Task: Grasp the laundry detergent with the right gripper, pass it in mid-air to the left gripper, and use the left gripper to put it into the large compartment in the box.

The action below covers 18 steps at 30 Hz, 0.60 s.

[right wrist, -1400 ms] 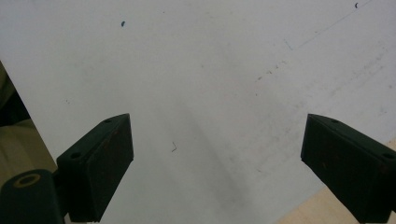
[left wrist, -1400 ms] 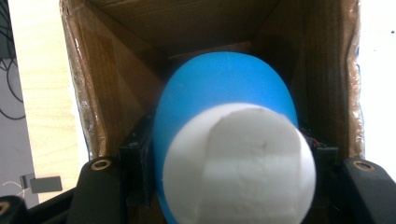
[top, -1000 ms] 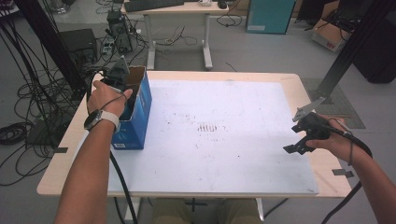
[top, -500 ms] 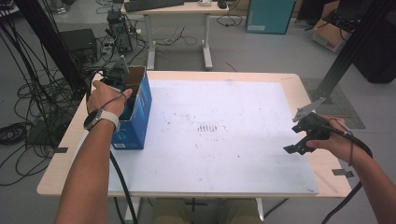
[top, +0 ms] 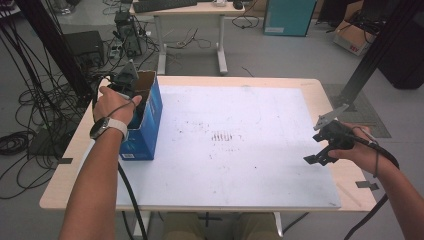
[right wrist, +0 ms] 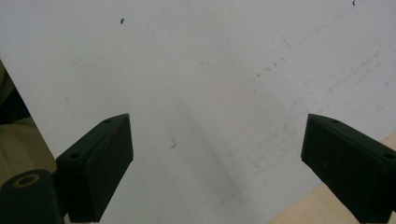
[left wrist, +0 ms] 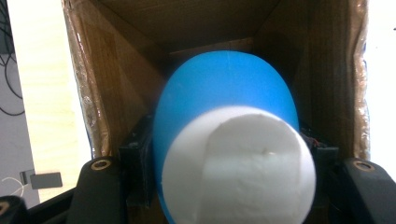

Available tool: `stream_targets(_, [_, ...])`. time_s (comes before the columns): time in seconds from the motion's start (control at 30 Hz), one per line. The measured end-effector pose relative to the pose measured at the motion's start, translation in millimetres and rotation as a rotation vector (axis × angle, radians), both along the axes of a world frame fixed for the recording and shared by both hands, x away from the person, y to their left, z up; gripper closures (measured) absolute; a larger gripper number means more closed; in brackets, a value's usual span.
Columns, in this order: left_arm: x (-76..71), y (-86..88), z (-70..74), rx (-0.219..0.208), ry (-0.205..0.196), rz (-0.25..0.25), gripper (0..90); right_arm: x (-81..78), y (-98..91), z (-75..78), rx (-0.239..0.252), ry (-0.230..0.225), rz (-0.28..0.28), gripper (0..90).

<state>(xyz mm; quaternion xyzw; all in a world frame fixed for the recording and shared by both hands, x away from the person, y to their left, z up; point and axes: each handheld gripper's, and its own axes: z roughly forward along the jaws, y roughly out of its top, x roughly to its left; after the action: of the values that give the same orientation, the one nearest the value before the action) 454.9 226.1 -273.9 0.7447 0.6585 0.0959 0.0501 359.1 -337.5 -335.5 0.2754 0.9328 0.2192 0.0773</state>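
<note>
Foam, by its look, makes the blue-and-white ball (left wrist: pixel 229 154) light and squashy, best pinched across its middle. Left gripper (top: pixel 131 89) clamps it inside the box (top: pixel 150 107); right gripper (right wrist: pixel 217 163) hangs open above the table (top: pixel 260 150).

The person's forearms are bare, and the left wrist wears a watch (top: pixel 107 126) on a pale band with a dark case. Each hand carries a black gripper topped by a grey three-cornered plate: the left gripper (top: pixel 131 90) and the right gripper (top: pixel 320 152), each trailing a black cable. Up close, the right gripper's fingers (right wrist: pixel 100 165) are blocky matt-black pads, slightly scuffed, with small recessed holes, and a brass-coloured screw ring sits at the base.
</note>
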Motion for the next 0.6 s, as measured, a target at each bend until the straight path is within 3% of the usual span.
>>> stream_targets(0.6, [-0.2, 0.5, -0.1, -0.002, -0.002, 0.003, 37.5, -1.4, 0.1, 0.2, -0.002, 0.010, -0.013, 8.8])
